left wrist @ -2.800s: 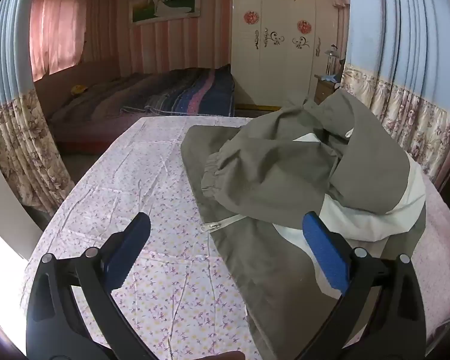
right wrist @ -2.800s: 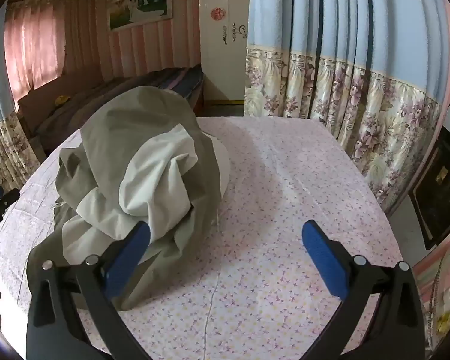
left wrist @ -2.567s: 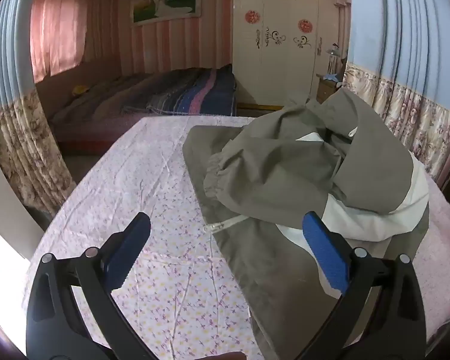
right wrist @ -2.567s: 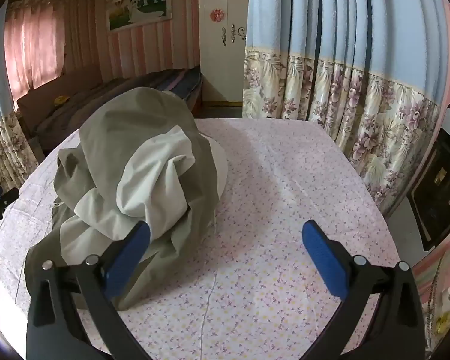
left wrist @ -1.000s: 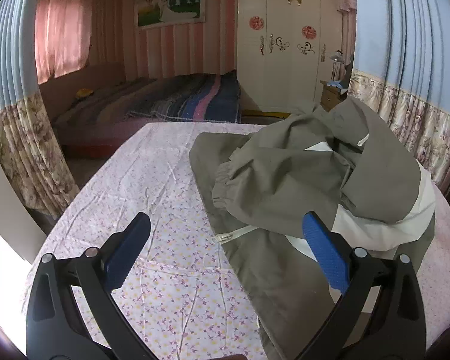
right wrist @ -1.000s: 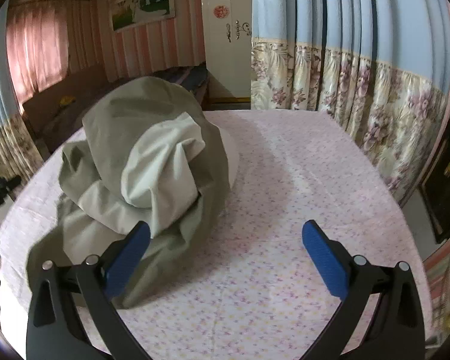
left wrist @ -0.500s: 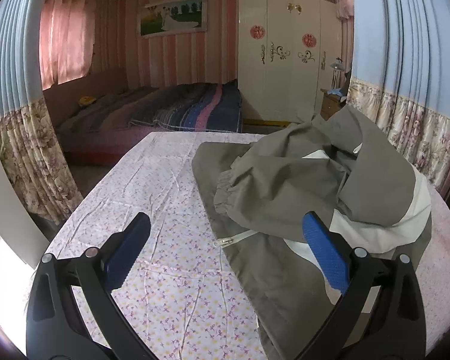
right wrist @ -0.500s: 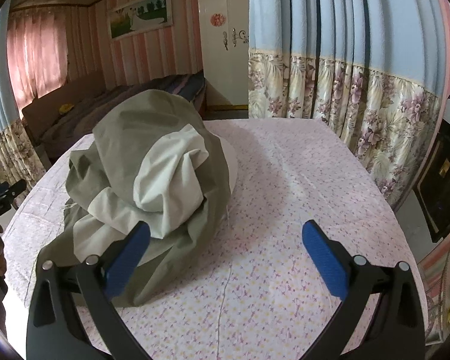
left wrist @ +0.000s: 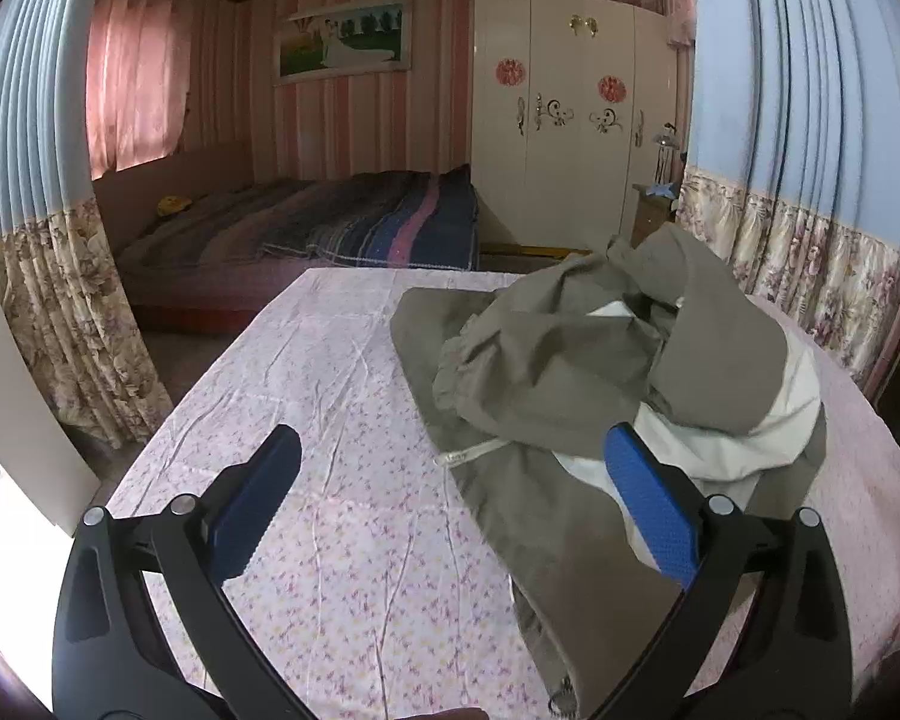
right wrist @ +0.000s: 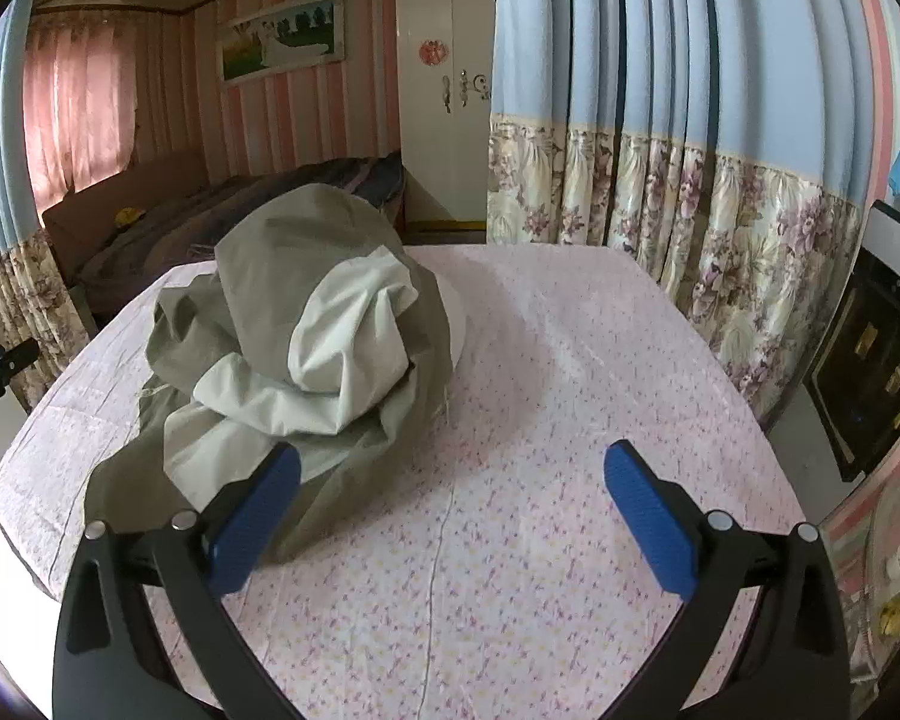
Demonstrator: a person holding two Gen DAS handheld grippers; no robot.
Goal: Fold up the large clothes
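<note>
An olive-green jacket (left wrist: 570, 360) with a pale lining lies crumpled in a heap on the table's pink floral cloth (left wrist: 330, 372). A zipper end (left wrist: 468, 454) pokes out of its near edge. My left gripper (left wrist: 450, 462) hovers open above the cloth, its right finger over the jacket's lower hem. In the right wrist view the same jacket (right wrist: 306, 324) sits left of centre, pale lining (right wrist: 348, 324) bunched on top. My right gripper (right wrist: 450, 468) is open and empty, its left finger just over the jacket's near edge.
A bed (left wrist: 306, 234) and white wardrobe (left wrist: 576, 138) stand beyond the table. Blue and floral curtains (right wrist: 660, 180) hang along the right side. A dark appliance (right wrist: 876, 360) stands at far right. The other gripper's tip (right wrist: 0, 363) and a hand show at the left edge.
Both grippers have lifted and tilted slightly, so more of the room shows. The jacket has not moved and both stay open.
</note>
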